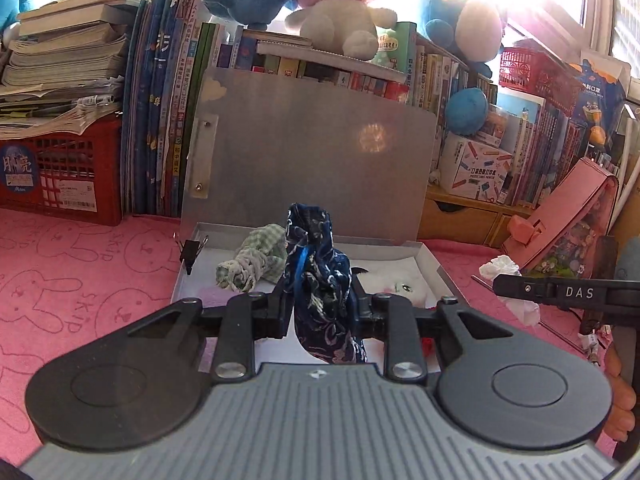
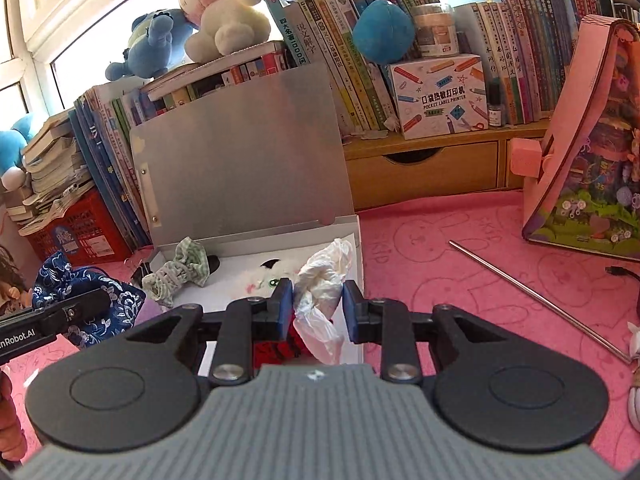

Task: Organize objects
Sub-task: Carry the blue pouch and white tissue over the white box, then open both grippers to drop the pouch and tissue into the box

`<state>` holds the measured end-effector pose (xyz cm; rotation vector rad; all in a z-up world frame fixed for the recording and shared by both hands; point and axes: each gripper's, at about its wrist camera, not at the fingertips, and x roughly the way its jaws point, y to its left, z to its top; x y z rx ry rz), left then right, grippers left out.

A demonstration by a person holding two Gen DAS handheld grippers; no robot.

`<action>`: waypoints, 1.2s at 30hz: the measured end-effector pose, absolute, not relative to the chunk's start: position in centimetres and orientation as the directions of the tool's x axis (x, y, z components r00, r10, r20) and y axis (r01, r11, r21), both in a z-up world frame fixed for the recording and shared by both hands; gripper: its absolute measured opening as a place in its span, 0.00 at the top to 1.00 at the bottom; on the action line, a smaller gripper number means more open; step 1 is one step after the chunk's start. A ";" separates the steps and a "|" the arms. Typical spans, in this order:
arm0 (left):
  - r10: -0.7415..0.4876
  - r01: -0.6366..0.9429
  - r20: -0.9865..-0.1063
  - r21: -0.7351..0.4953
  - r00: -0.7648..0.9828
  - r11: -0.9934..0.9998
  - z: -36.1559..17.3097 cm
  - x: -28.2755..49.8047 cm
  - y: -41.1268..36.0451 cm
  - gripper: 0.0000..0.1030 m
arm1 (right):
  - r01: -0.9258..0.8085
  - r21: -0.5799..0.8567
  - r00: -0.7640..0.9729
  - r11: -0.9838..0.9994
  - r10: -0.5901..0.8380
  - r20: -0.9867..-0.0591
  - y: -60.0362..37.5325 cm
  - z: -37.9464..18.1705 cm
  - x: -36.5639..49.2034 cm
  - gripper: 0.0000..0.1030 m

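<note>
Blue pouch (image 1: 322, 280) pinched in our left gripper (image 1: 320, 304) hides the box (image 1: 430, 258) centre; our right gripper (image 2: 318, 304) pinches crumpled white plastic (image 2: 324, 280).

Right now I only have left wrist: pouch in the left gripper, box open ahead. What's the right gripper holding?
Observer: Right gripper is shut on a crumpled white bag.
Operator: Where is it relative to the box?
Observer: Over the box's right side, and the bag hangs above something red inside.
Operator: Thin line behind the right gripper, what is it?
Observer: A metal rod, lying flat on the mat, apart from the box.
</note>
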<state>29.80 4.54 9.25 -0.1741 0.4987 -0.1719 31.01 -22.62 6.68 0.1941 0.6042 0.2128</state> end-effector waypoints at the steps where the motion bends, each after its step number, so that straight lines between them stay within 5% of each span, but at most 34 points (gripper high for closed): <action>1: -0.208 0.122 -0.466 -0.208 0.860 0.970 9.1 30.8 4.4 0.70 | -0.138 0.243 0.799 0.960 0.252 -0.546 -22.5 6.6 31.9 0.69; 25: -0.180 0.117 -0.549 -0.148 0.816 0.982 3.9 41.9 1.6 0.69 | -0.060 0.233 0.748 0.971 0.198 -0.634 -20.7 2.5 42.7 0.63; 28: -0.163 0.107 -0.534 -0.134 0.830 0.985 4.2 41.7 1.6 0.57 | -0.061 0.228 0.755 0.972 0.194 -0.626 -20.5 2.5 42.5 0.47; 30: -0.153 0.108 -0.525 -0.115 0.837 0.987 4.4 41.3 1.5 0.38 | -0.063 0.236 0.760 0.970 0.200 -0.618 -20.6 2.7 42.1 0.44; 36: -0.132 0.097 -0.515 -0.095 0.847 0.991 5.6 39.3 1.7 0.25 | -0.074 0.239 0.781 0.968 0.205 -0.590 -20.7 4.2 40.1 0.37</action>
